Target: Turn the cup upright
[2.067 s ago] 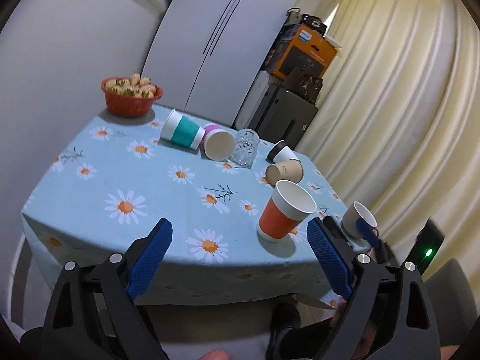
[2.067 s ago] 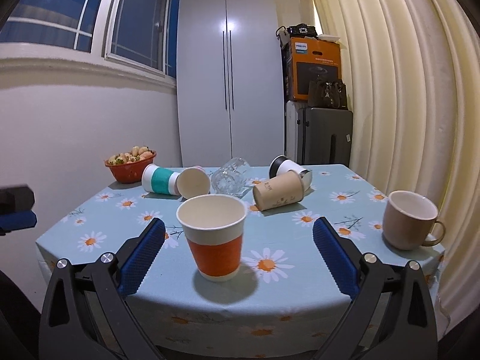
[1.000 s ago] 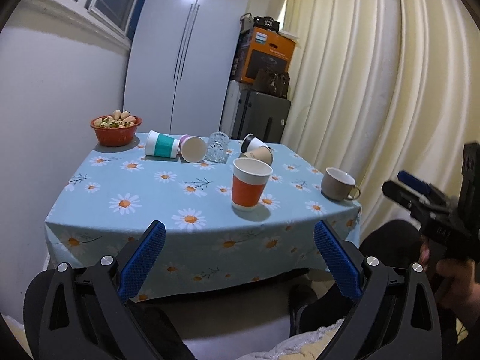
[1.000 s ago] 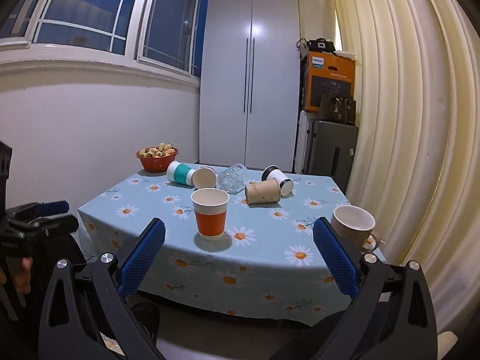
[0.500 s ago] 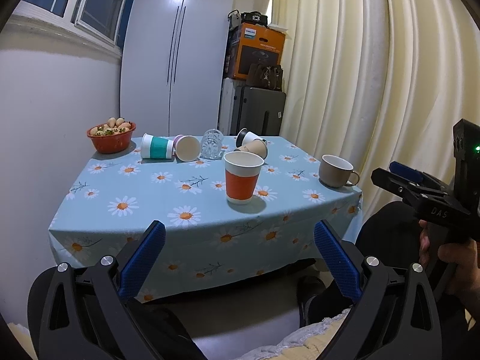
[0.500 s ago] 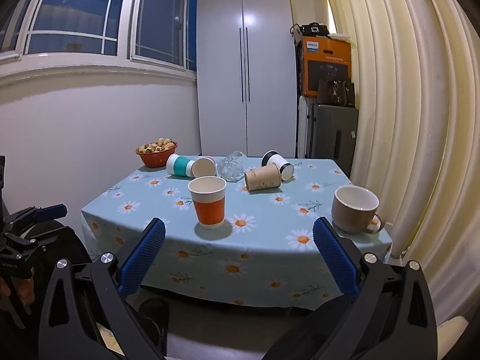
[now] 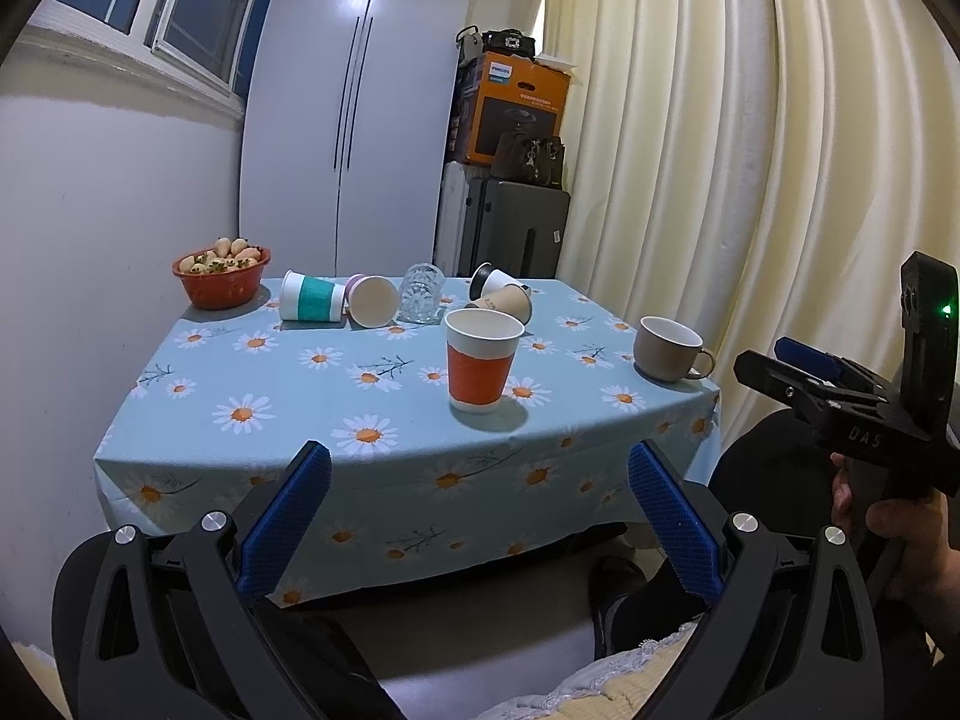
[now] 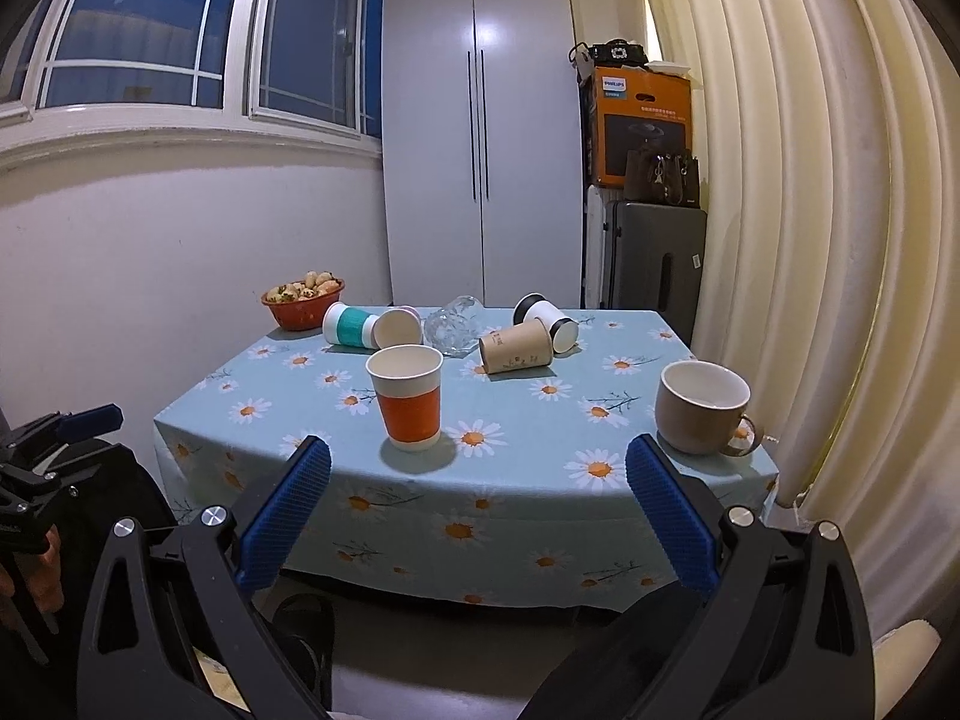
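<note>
I'm seeing the orange cup standing upright near the table's front edge, mouth up. Both my left gripper and right gripper are hanging short of the table, fingers spread wide, gripping nothing.

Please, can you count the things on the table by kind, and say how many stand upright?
Paper cups: 5, only the orange cup upright
Glass tumbler: 1, lying
Mug: 1, upright
Red bowl: 1, upright
Total: 8 things, 3 upright
</note>
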`<action>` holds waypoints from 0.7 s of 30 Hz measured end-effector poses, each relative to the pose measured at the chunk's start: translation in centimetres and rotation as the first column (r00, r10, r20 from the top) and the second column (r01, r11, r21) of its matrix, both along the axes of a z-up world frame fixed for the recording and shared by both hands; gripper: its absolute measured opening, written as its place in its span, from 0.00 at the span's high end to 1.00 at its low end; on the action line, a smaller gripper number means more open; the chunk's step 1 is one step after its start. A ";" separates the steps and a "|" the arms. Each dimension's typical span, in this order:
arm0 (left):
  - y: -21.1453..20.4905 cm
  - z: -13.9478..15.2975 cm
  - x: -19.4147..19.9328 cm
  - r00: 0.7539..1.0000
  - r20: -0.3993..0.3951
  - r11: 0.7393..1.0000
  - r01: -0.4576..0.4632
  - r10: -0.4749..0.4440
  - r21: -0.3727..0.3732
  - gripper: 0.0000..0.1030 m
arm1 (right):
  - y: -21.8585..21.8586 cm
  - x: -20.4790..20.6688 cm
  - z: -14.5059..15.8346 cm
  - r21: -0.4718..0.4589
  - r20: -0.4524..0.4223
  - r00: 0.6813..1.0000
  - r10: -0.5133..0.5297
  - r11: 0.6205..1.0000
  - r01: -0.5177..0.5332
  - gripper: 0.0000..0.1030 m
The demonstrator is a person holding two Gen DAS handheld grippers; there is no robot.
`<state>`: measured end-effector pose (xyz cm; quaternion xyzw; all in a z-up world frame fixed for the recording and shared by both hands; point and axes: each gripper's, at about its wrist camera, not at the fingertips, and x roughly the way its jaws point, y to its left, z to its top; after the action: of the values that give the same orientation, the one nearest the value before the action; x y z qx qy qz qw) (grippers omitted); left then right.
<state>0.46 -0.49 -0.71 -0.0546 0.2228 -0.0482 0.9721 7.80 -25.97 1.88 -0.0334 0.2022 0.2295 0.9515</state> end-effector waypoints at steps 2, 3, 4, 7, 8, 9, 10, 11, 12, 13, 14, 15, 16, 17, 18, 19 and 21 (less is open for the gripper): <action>0.0 0.0 0.0 1.000 -0.001 1.000 -0.001 0.001 -0.001 0.06 | 0.2 -0.1 -0.1 -0.007 0.004 1.000 0.001 1.000 -0.001 0.05; -0.1 0.0 0.1 1.000 -0.003 1.000 -0.004 0.004 0.000 0.06 | 0.3 -0.1 -0.1 -0.010 0.005 1.000 0.002 1.000 -0.002 0.05; -0.1 0.0 0.1 1.000 -0.005 1.000 -0.005 0.005 0.000 0.06 | 0.4 -0.1 -0.1 -0.014 0.007 1.000 0.001 1.000 -0.001 0.05; -0.2 0.0 0.1 1.000 -0.006 1.000 -0.003 0.003 0.006 0.06 | 0.4 -0.2 -0.1 -0.012 0.007 1.000 0.001 1.000 -0.001 0.05; -0.3 0.0 0.1 1.000 -0.006 1.000 -0.003 0.003 0.009 0.06 | 0.4 -0.2 -0.1 -0.013 0.007 1.000 0.001 1.000 -0.001 0.05; -0.4 0.0 0.1 1.000 -0.005 1.000 -0.003 0.003 0.011 0.06 | 0.4 -0.2 -0.1 -0.014 0.007 1.000 0.000 1.000 0.000 0.05; -0.4 0.0 0.0 1.000 -0.004 1.000 -0.002 0.002 0.012 0.06 | 0.3 -0.1 0.0 -0.014 0.006 1.000 0.000 1.000 0.001 0.05; -0.4 0.0 0.0 1.000 -0.004 1.000 -0.001 0.001 0.013 0.06 | 0.4 -0.1 -0.1 -0.014 0.006 1.000 0.000 1.000 0.000 0.05; -0.4 0.0 0.0 1.000 -0.005 1.000 -0.003 0.003 0.014 0.06 | 0.4 -0.1 -0.1 -0.016 0.005 1.000 0.000 1.000 0.000 0.05; -0.5 0.0 0.1 1.000 -0.007 1.000 -0.002 0.002 0.015 0.06 | 0.4 -0.1 -0.1 -0.017 0.005 1.000 0.000 1.000 0.000 0.05; -0.5 0.0 0.0 1.000 -0.007 1.000 0.000 0.000 0.013 0.06 | 0.4 -0.1 -0.1 -0.018 0.004 1.000 -0.001 1.000 0.001 0.05; -0.5 0.0 0.0 1.000 -0.009 1.000 0.001 -0.001 0.014 0.06 | 0.4 -0.1 -0.2 -0.018 0.004 1.000 0.000 1.000 0.000 0.05; -0.5 0.0 0.0 1.000 -0.010 1.000 0.001 -0.001 0.016 0.06 | 0.4 -0.1 -0.1 -0.018 0.004 1.000 0.000 1.000 0.000 0.05; -0.5 -0.1 0.0 1.000 -0.011 1.000 0.002 -0.002 0.017 0.06 | 0.4 -0.1 -0.2 -0.019 0.004 1.000 -0.001 1.000 0.001 0.05; -0.5 -0.1 0.0 1.000 -0.012 1.000 0.004 -0.003 0.017 0.06 | 0.4 -0.1 -0.2 -0.019 0.003 1.000 -0.001 1.000 0.001 0.05; -0.5 -0.1 0.0 1.000 -0.013 1.000 0.004 -0.004 0.016 0.06 | 0.5 -0.1 -0.2 -0.022 0.003 1.000 -0.001 1.000 0.001 0.05; -0.5 -0.1 0.0 1.000 -0.013 1.000 0.003 -0.003 0.017 0.06 | 0.4 -0.1 -0.3 -0.025 0.005 1.000 -0.001 1.000 0.001 0.05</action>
<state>0.45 -1.02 -0.82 -0.0464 0.2295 -0.0474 0.9710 7.69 -25.54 1.63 -0.0457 0.2025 0.2266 0.9516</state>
